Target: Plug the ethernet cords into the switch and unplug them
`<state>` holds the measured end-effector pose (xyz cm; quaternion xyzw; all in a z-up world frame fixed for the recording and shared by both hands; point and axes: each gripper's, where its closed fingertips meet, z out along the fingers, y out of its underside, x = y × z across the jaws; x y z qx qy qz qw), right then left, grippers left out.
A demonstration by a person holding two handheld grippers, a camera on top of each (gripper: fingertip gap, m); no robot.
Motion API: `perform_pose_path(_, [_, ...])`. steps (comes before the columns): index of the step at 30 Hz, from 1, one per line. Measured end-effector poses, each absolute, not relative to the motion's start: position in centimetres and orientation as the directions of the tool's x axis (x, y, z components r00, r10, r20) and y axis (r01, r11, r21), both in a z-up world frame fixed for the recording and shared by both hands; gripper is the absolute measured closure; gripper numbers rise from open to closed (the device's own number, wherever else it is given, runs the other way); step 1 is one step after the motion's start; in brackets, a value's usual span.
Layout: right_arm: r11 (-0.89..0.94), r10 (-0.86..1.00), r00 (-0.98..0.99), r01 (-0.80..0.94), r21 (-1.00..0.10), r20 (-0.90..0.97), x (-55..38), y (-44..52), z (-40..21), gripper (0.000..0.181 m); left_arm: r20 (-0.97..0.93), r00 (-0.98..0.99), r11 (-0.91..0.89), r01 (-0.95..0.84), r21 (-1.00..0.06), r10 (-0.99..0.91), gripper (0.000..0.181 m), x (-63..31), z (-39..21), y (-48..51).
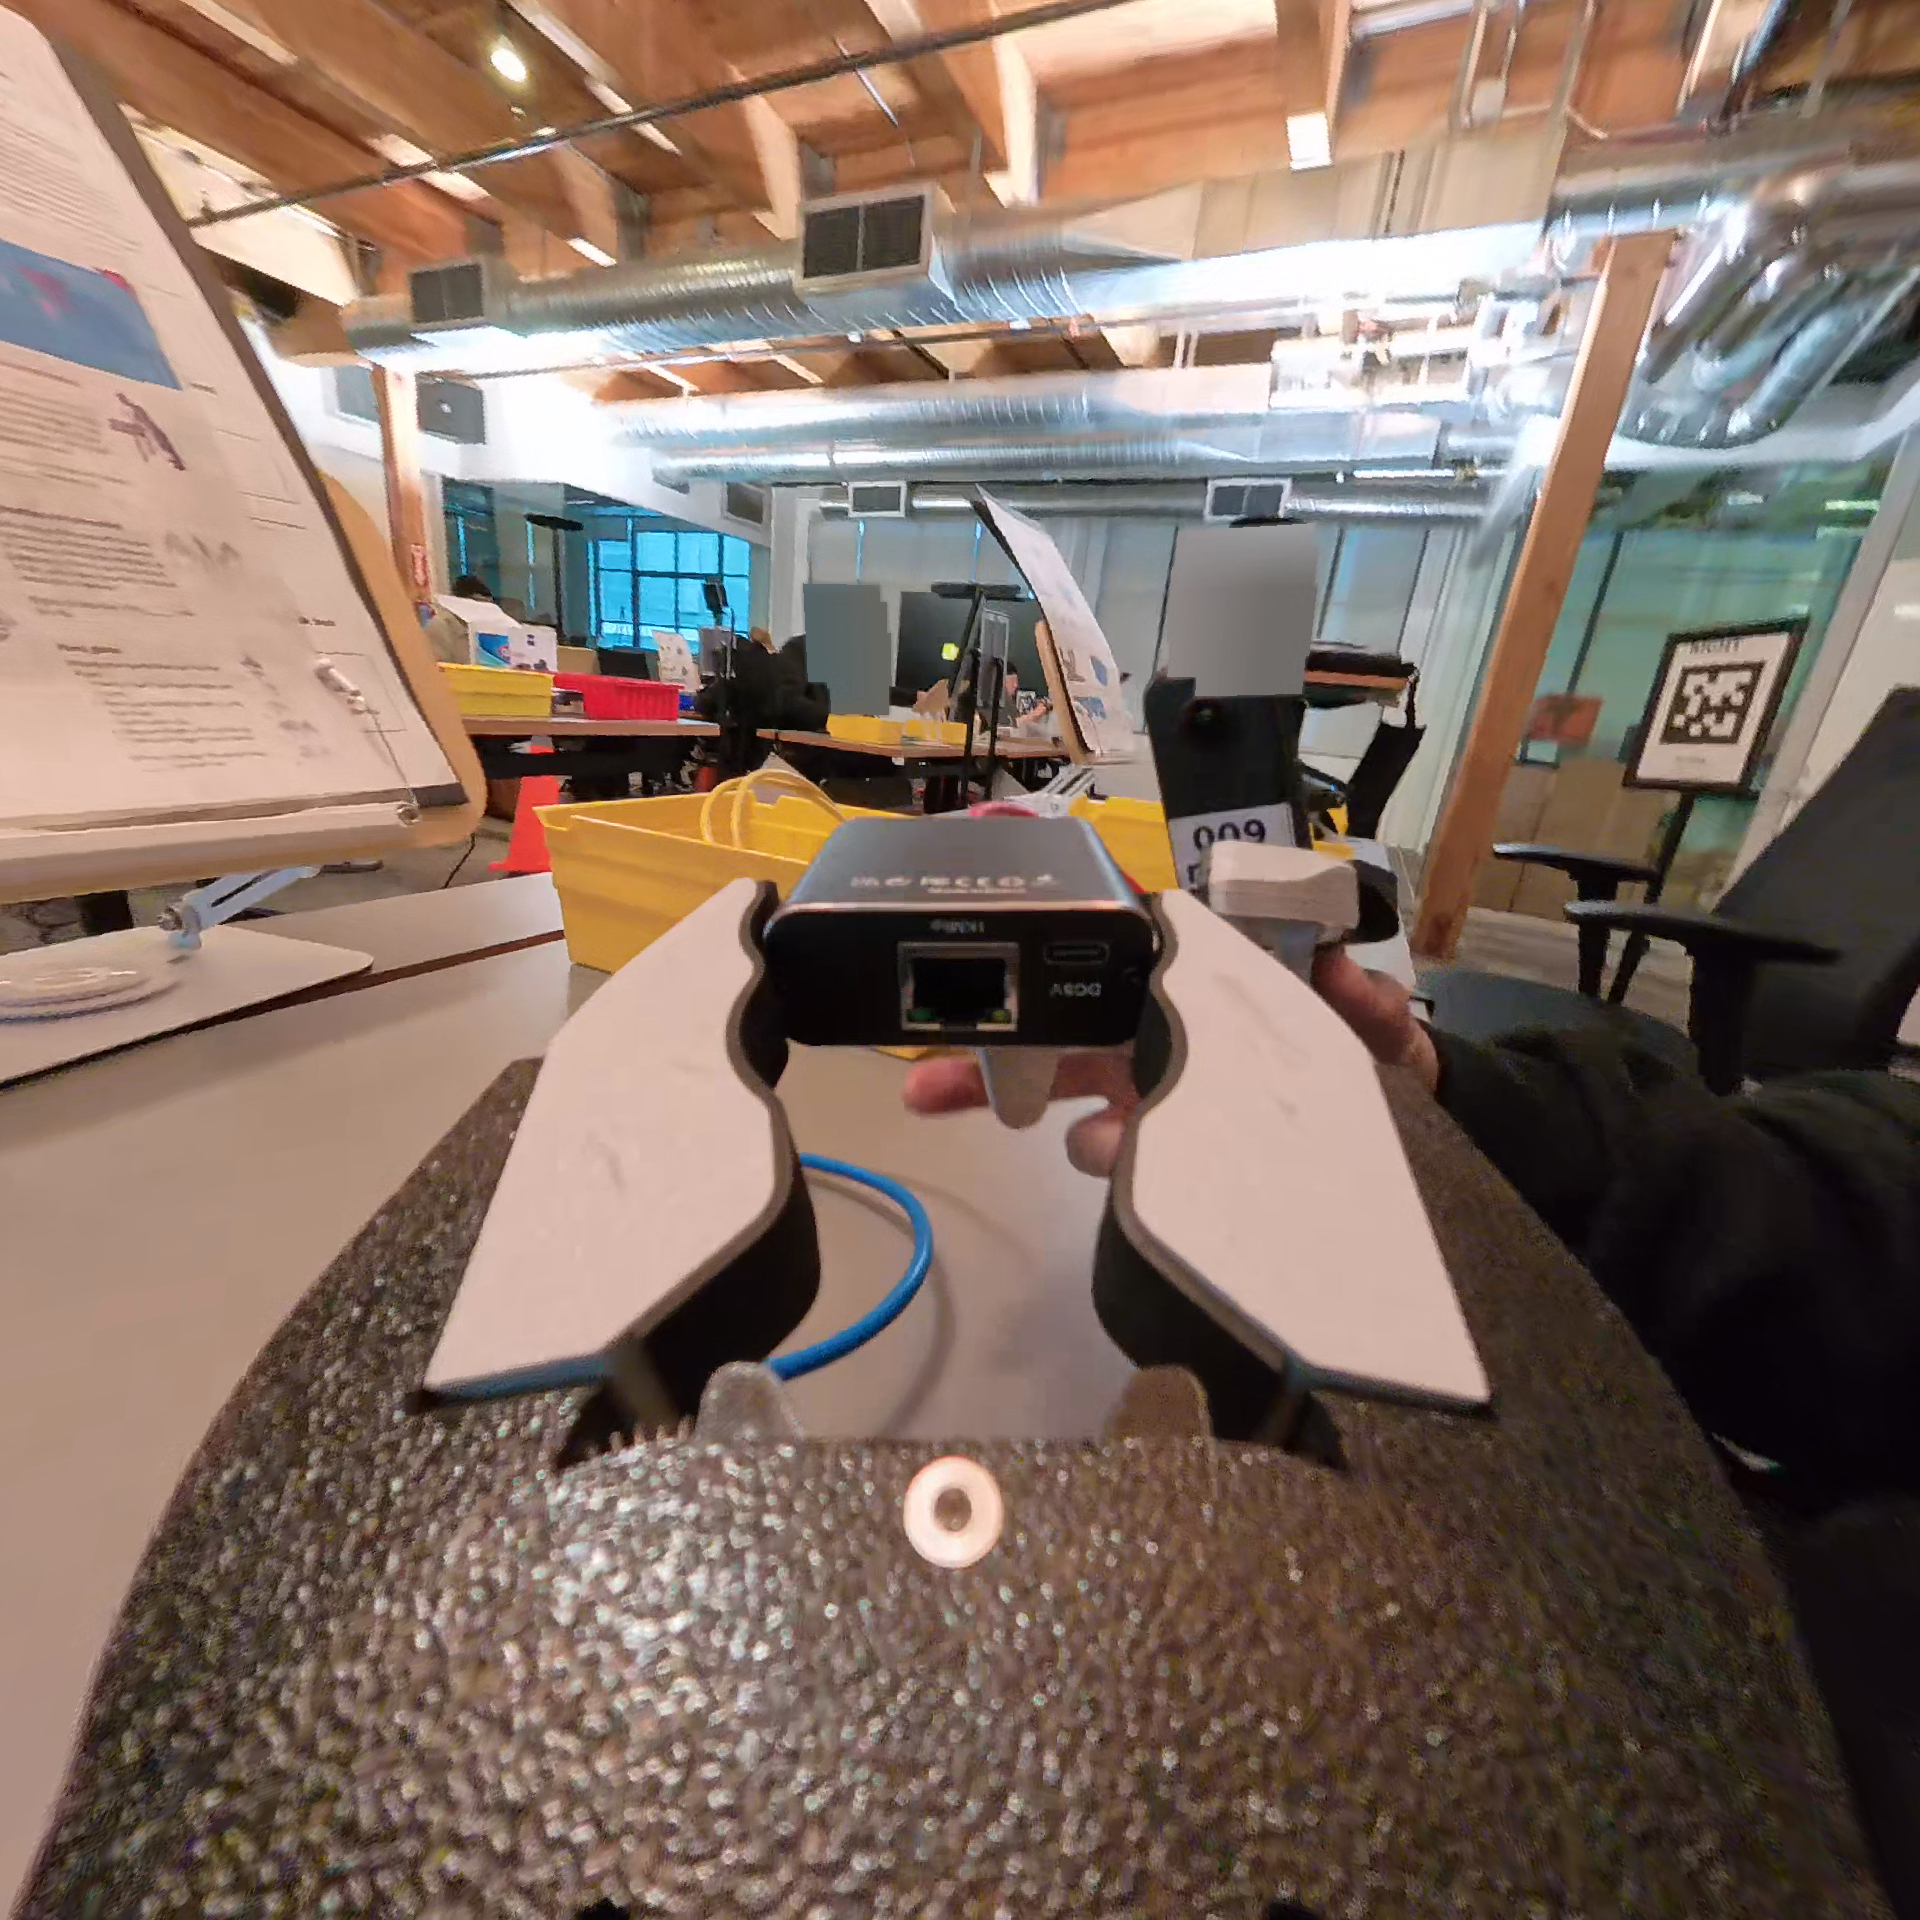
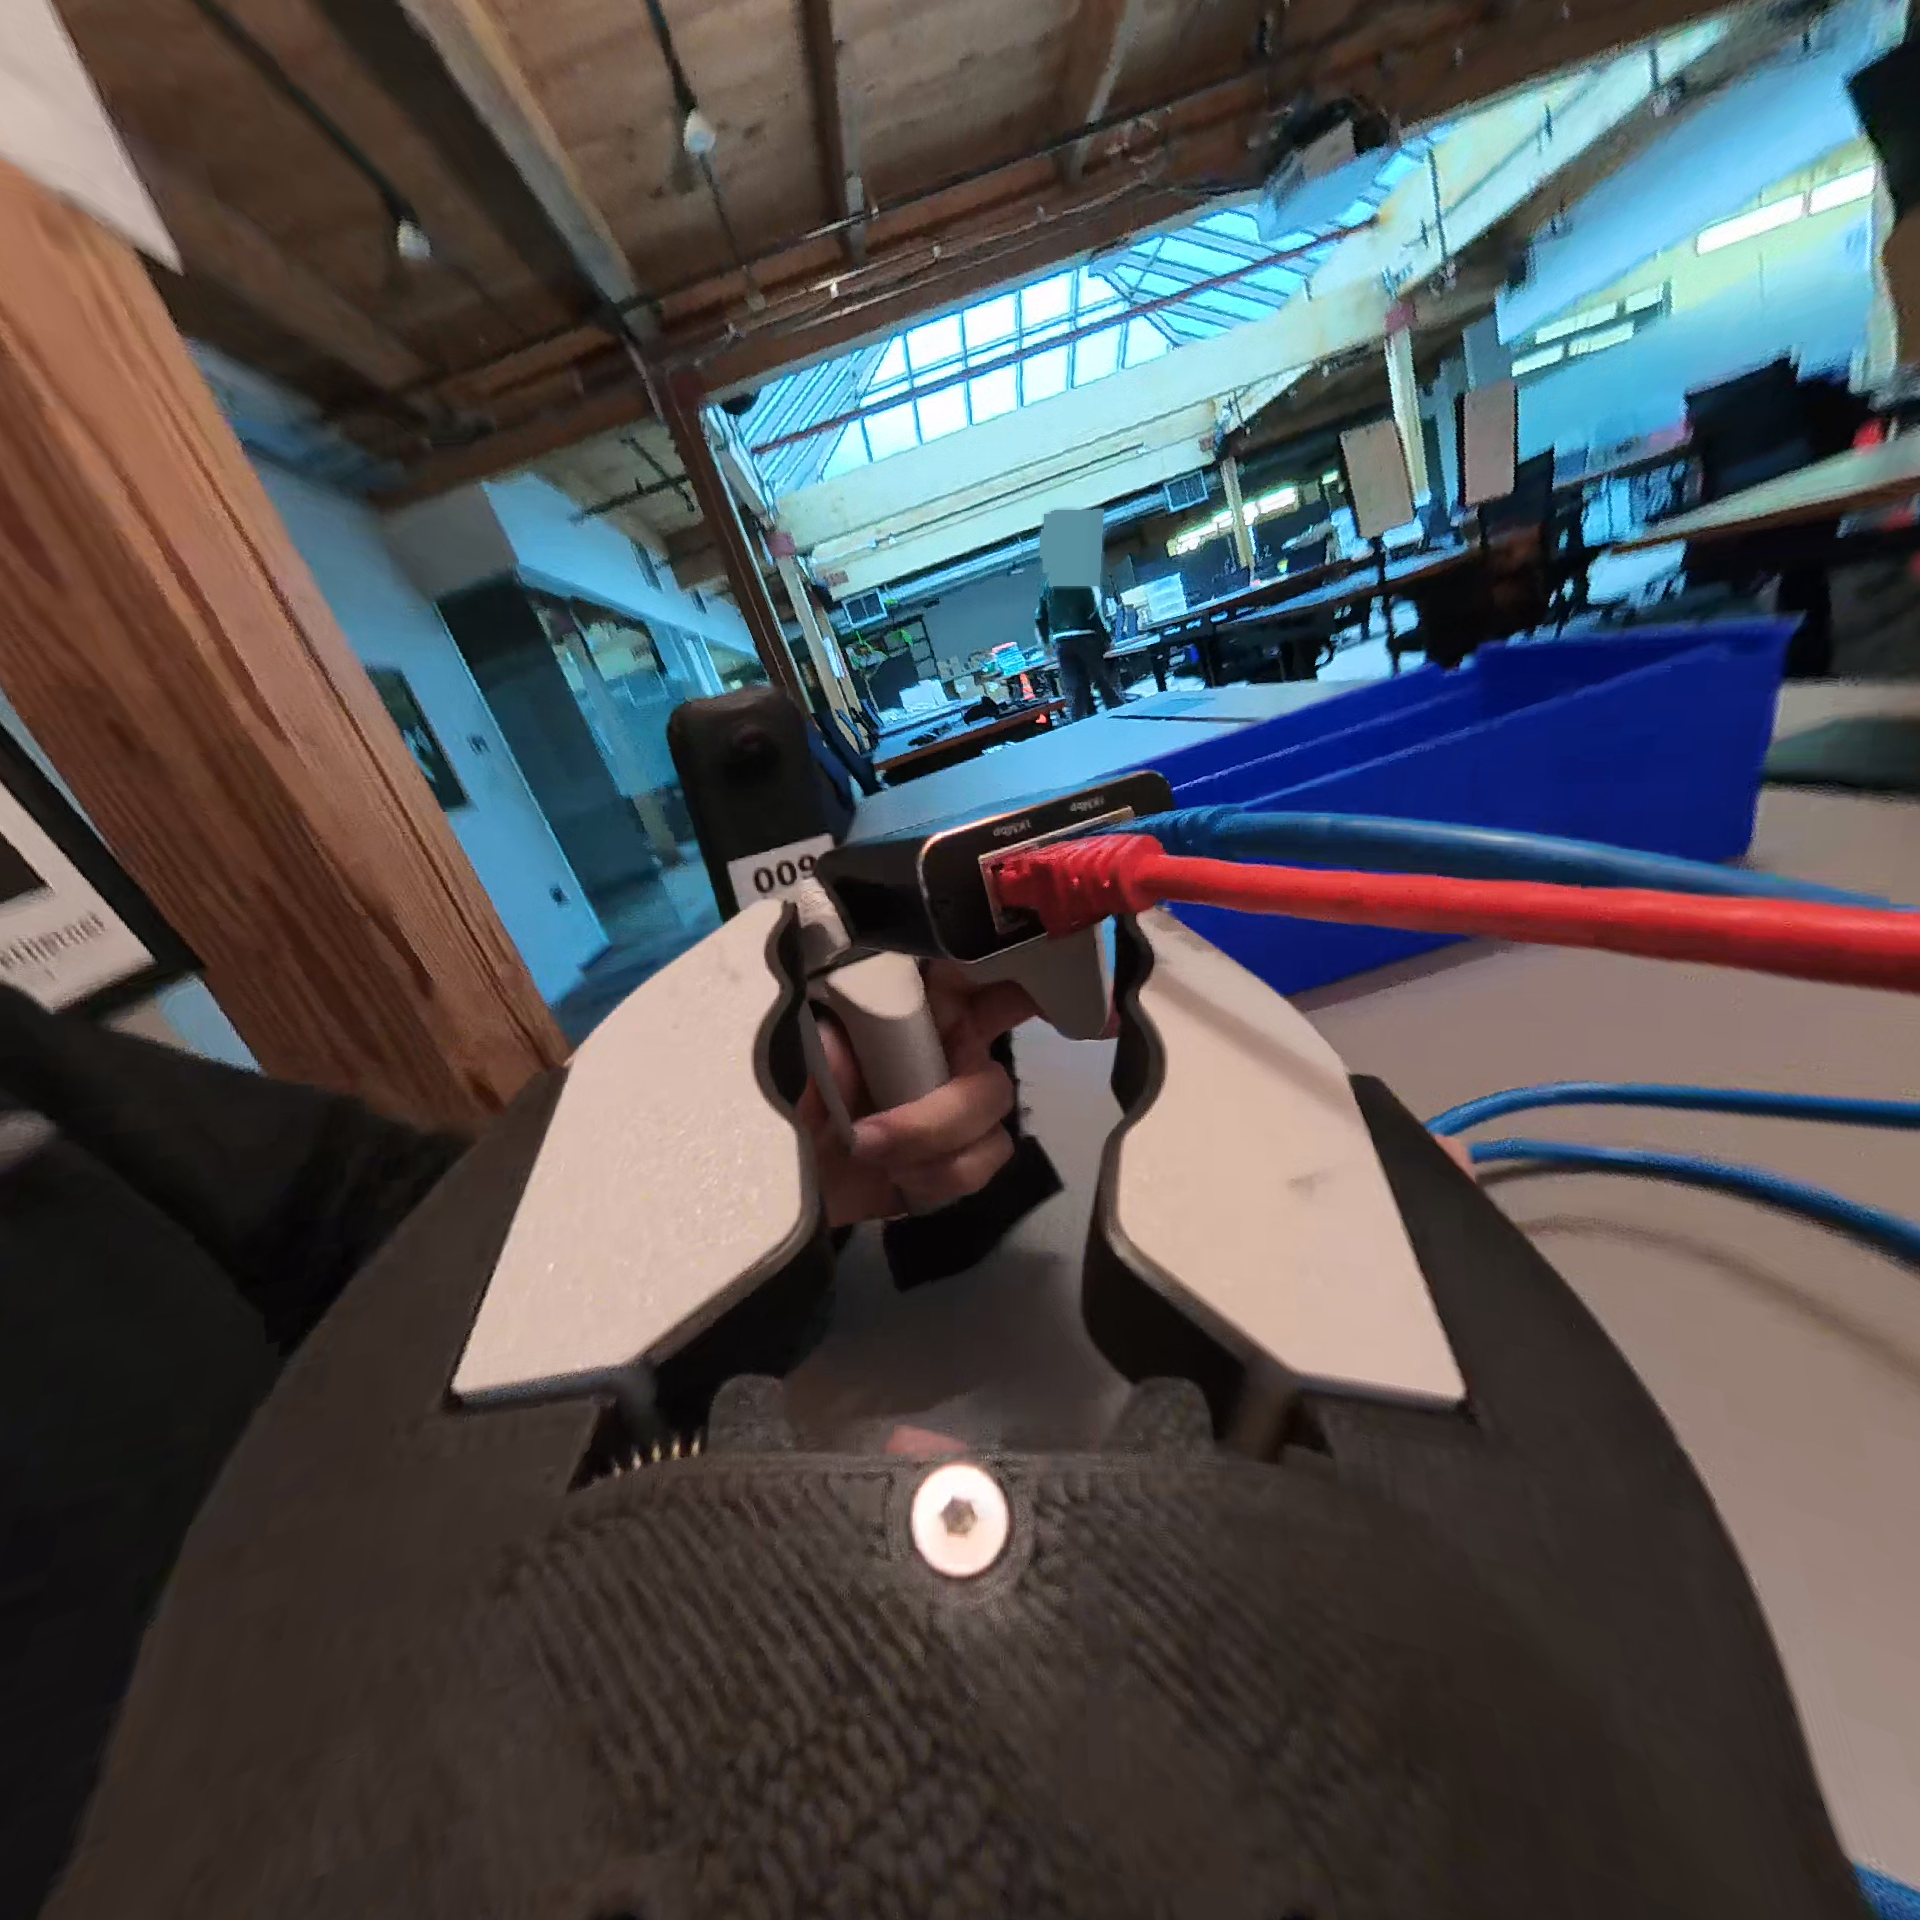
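Observation:
My left gripper [image 1: 961,971] is shut on a small black switch [image 1: 956,894] and holds it above the table; the face toward me shows an empty ethernet port [image 1: 956,987]. In the right wrist view the switch [image 2: 935,883] shows its far face with a red cord [image 2: 1455,914] plugged in and a blue cord [image 2: 1403,842] plugged in beside it. My right gripper [image 2: 961,951] is open and empty, just short of that face and below the red plug. It also shows beyond the switch in the left wrist view [image 1: 1278,883].
A yellow bin [image 1: 644,873] with yellow cord stands behind the switch. A blue bin [image 2: 1538,748] sits on the table behind the cords. Loose blue cable [image 2: 1662,1153] lies on the table [image 1: 208,1195]. A document stand [image 1: 156,520] is at left, an office chair [image 1: 1745,935] at right.

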<state>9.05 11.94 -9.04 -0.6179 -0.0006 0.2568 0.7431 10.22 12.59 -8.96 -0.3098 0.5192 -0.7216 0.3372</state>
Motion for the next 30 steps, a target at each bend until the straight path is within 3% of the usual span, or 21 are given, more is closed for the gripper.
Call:
perform_pose_path(4, [0.191, 0.366, 0.909, -0.284, -0.94, -0.201, 8.9, 11.2, -8.4, 0.118, 0.082, -0.571, -0.235, 0.199, -0.951, -0.817, 0.116, 10.3, -8.0, 12.1])
perform_pose_path(7, [0.179, 0.277, 0.936, -0.27, -0.946, -0.215, 10.2, 11.2, -9.1, 0.106, -0.011, -0.526, -0.13, 0.231, -0.964, -0.851, 0.116, 10.5, -7.7, 12.2])
perform_pose_path(9, [0.177, 0.273, 0.929, -0.305, -0.936, -0.251, 10.5, 11.1, -9.1, 0.094, -0.004, -0.577, -0.166, 0.243, -0.956, -0.817, 0.116, 10.0, -6.8, 11.4])
perform_pose_path(14, [0.219, 0.382, 0.903, -0.298, -0.929, -0.199, 8.7, 10.2, -8.5, 0.1, 0.112, -0.79, -0.305, 0.097, -0.947, -0.602, 0.117, 9.1, -6.9, 7.8])
perform_pose_path(17, [0.352, 0.303, 0.953, -0.091, -0.932, 0.021, 8.8, 8.4, -7.3, 0.116, 0.137, -0.821, -0.329, 0.065, -0.942, -0.555, 0.117, 9.1, -7.3, 7.0])
perform_pose_path(25, [0.192, 0.345, 0.922, 0.115, -0.975, 0.176, 8.1, 7.1, -8.6, 0.119, 0.025, -0.855, -0.17, 0.074, -0.983, -0.519, 0.115, 8.3, -8.9, 5.6])
perform_pose_path(30, [0.212, 0.369, 0.909, 0.119, -0.97, 0.192, 7.5, 6.9, -8.6, 0.119, -0.005, -0.846, -0.118, 0.08, -0.99, -0.534, 0.109, 8.0, -8.8, 5.2])
